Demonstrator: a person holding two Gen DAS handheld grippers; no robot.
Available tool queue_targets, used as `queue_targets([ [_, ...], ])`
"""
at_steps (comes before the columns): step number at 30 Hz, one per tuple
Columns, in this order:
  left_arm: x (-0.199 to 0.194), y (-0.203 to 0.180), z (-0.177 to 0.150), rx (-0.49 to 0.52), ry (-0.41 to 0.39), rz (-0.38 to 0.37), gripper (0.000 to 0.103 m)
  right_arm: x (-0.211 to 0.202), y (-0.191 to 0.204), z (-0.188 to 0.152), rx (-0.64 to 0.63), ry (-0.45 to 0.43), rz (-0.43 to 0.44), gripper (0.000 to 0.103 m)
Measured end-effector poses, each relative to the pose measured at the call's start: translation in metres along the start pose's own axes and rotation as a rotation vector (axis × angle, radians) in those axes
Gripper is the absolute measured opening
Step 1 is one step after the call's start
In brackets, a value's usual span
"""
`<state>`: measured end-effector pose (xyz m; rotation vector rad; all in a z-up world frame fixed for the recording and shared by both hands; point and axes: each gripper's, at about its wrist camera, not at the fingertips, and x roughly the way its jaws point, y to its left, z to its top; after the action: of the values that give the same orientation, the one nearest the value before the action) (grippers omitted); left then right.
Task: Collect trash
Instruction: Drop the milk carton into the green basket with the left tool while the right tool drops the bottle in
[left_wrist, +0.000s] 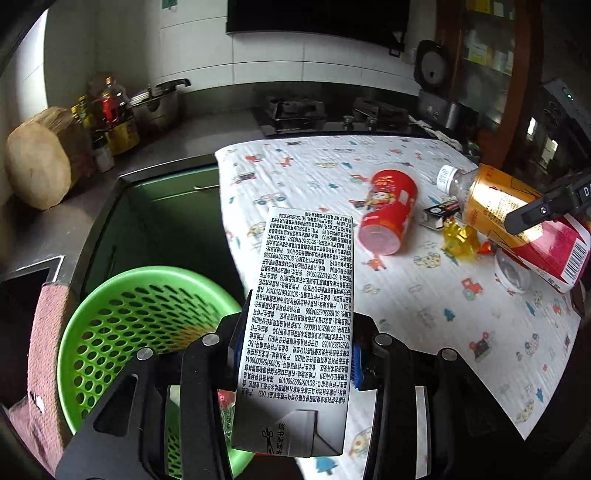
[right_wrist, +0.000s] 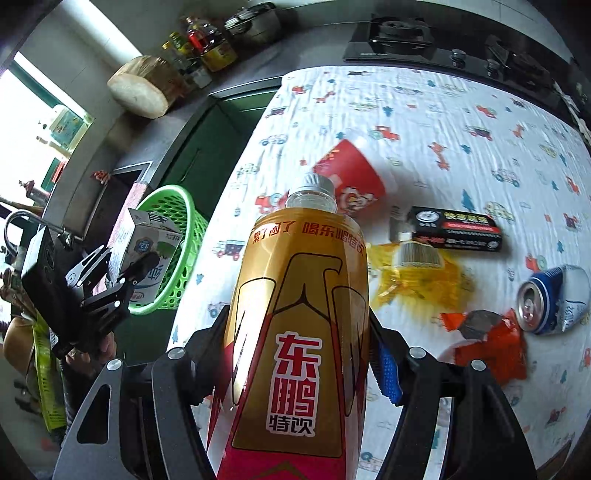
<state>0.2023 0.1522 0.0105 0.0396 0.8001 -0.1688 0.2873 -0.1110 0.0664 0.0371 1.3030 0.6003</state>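
The bottle's (right_wrist: 299, 332) base is cut off below, and the red cup (right_wrist: 351, 177) looks motion-blurred.

You hold a gold-and-red labelled bottle (right_wrist: 299, 332) over a white cloth (right_wrist: 443, 122) printed with small red, blue and yellow vehicles; at nine o'clock a perforated bright green basket (right_wrist: 177, 236), at three o'clock a blue-and-silver can (right_wrist: 554, 299).

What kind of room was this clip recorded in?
Most likely a home kitchen: a gas hob is set into the dark counter, with a pressure cooker, cooking oil bottles and a thick round wooden chopping block beside it.
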Motion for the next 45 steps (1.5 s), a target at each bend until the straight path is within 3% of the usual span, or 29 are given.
queue_targets([
  [6,0.0,0.073,-0.026,-0.131,0.044,0.124,0.04,0.048,0.063,0.024,-0.099,0.044,0.075,0.065],
  [11,0.013,0.12,-0.048,-0.234,0.097,0.169,0.041,0.083,0.108,0.041,-0.157,0.072,0.118,0.065],
  [19,0.029,0.14,-0.075,-0.279,0.157,0.217,0.043,0.124,0.163,0.066,-0.227,0.083,0.159,0.065],
  [21,0.028,0.144,-0.079,-0.3,0.159,0.22,0.059,0.133,0.171,0.07,-0.235,0.091,0.168,0.065],
  [30,-0.003,0.157,-0.096,-0.354,0.089,0.255,0.069,0.173,0.208,0.085,-0.266,0.102,0.183,0.065],
  [43,-0.042,0.162,-0.114,-0.412,0.001,0.299,0.077,0.236,0.245,0.085,-0.327,0.064,0.111,0.065],
  [45,-0.042,0.163,-0.115,-0.419,0.0,0.298,0.077,0.243,0.248,0.085,-0.352,0.043,0.091,0.072],
])
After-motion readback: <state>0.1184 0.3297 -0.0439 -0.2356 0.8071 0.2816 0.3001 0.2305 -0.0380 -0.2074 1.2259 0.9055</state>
